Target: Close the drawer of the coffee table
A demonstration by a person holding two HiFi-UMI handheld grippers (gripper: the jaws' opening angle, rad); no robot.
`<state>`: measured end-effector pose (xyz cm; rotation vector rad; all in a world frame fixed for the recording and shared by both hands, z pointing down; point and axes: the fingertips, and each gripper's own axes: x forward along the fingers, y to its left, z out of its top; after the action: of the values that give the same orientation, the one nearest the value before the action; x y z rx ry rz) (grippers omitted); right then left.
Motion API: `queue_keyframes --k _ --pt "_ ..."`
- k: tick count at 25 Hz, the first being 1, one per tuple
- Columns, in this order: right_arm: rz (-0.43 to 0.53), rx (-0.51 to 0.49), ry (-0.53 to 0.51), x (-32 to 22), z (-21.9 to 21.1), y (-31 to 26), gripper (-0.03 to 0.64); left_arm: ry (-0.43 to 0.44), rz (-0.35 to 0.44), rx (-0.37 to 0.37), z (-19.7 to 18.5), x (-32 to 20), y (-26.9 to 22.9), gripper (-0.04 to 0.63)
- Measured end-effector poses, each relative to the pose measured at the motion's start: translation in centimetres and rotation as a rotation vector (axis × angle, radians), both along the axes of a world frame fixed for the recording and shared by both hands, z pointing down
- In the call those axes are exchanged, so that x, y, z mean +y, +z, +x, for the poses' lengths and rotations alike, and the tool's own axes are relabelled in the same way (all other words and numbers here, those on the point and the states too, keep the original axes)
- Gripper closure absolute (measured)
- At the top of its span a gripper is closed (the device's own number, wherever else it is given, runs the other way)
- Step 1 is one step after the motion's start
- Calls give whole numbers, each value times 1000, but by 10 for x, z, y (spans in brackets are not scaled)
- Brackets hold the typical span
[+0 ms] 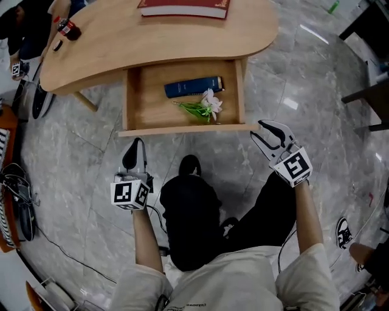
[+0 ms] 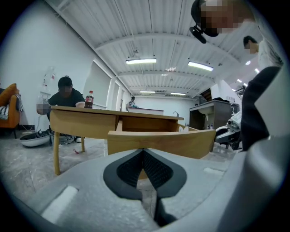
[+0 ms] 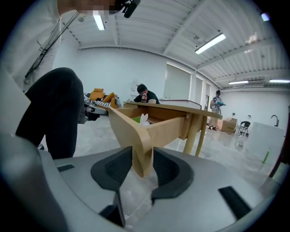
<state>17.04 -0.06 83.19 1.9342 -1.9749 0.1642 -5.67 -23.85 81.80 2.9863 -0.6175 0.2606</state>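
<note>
The wooden coffee table (image 1: 121, 42) has its drawer (image 1: 182, 129) pulled out toward me. Inside lie a blue book (image 1: 193, 87) and a white flower sprig (image 1: 206, 107). My right gripper (image 1: 260, 132) is open at the right end of the drawer front. In the right gripper view that corner (image 3: 136, 131) stands between the pads of the gripper (image 3: 142, 170), with small gaps on both sides. My left gripper (image 1: 135, 146) is shut and empty, just short of the drawer front's left part. The left gripper view shows the panel (image 2: 158, 142) right behind its closed tips (image 2: 143, 152).
A red book (image 1: 185, 7) and a cola bottle (image 1: 68, 28) rest on the tabletop. A person sits at the table's far left (image 2: 65, 96). My black-trousered knees (image 1: 194, 212) are under the grippers on the grey marble floor. Cables and shoes lie at the left.
</note>
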Motion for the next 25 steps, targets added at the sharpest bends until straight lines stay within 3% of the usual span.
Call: queue_keyframes --k 4,14,22,25 --pt "20 -49 0 -5 -2 9 472 23 -4 -25 6 -2 2 586" --pt "29 -141 -47 -3 -4 4 482 43 -75 12 9 -4 -3 586" --pt "107 -171 -64 -5 -7 -21 486 45 -53 79 12 -14 -28 586" --pt "133 -164 -53 -7 -4 -25 486 54 -34 71 17 -16 -34 586"
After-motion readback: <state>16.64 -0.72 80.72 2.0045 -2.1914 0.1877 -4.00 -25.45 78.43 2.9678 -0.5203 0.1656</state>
